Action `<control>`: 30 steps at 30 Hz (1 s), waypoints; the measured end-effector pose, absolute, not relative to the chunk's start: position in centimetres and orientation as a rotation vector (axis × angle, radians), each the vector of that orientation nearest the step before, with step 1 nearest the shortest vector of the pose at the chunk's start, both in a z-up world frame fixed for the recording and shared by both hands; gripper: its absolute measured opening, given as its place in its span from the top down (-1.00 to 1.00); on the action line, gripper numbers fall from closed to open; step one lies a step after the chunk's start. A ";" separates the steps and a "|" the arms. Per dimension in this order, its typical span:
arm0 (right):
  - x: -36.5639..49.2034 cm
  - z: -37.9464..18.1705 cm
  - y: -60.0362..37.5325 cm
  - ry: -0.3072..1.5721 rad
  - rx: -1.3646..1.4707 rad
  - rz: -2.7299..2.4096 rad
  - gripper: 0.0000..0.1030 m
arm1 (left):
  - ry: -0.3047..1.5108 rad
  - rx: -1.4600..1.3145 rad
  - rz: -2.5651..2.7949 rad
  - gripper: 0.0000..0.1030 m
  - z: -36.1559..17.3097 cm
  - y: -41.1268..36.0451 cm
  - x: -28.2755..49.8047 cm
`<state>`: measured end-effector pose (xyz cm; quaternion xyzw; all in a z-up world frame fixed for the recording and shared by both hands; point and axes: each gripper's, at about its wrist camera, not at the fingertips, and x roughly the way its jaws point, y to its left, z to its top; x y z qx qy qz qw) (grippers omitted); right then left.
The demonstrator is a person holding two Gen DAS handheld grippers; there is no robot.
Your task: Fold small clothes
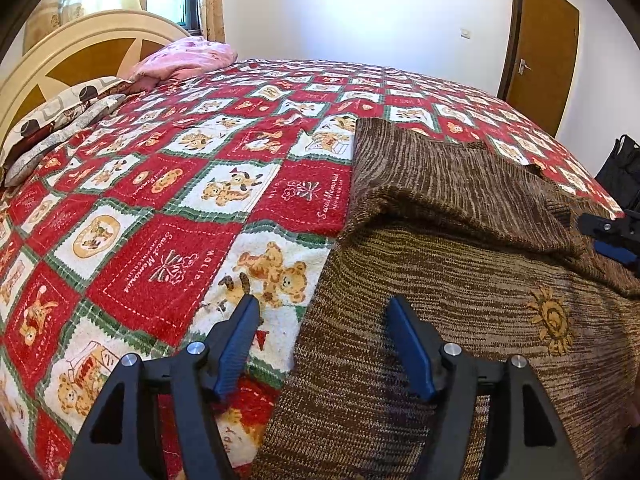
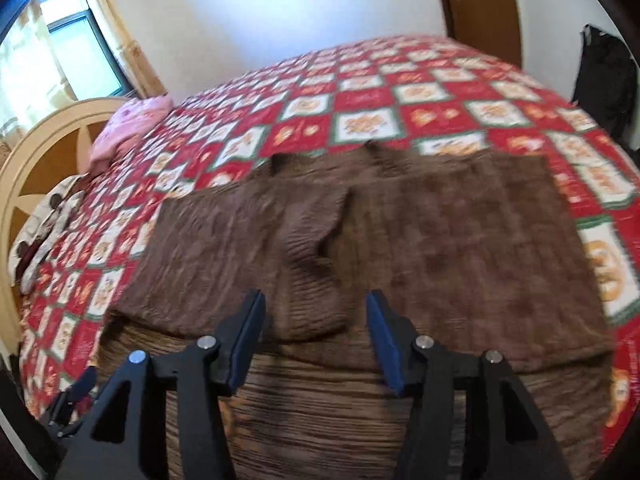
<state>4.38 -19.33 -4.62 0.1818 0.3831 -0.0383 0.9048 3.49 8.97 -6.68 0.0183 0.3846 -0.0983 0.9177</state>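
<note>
A brown knit sweater lies on the red and white teddy-bear bedspread, with an orange sun motif on its near part. Its far part is folded over toward me in loose layers. My left gripper stands open over the sweater's left edge, one finger above the bedspread, the other above the knit, nothing between them. My right gripper is open above the folded layers, its pads clear of the cloth. It shows at the right edge of the left wrist view. The right wrist view is blurred.
A cream and brown headboard stands at the far left, with patterned pillows and a pink blanket beside it. A brown door and a black bag are on the right, beyond the bed's edge.
</note>
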 end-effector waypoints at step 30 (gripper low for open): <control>6.1 -1.9 -20.6 0.765 0.226 -0.057 0.59 | 0.751 -0.004 -0.110 -0.54 -0.7 8.7 8.4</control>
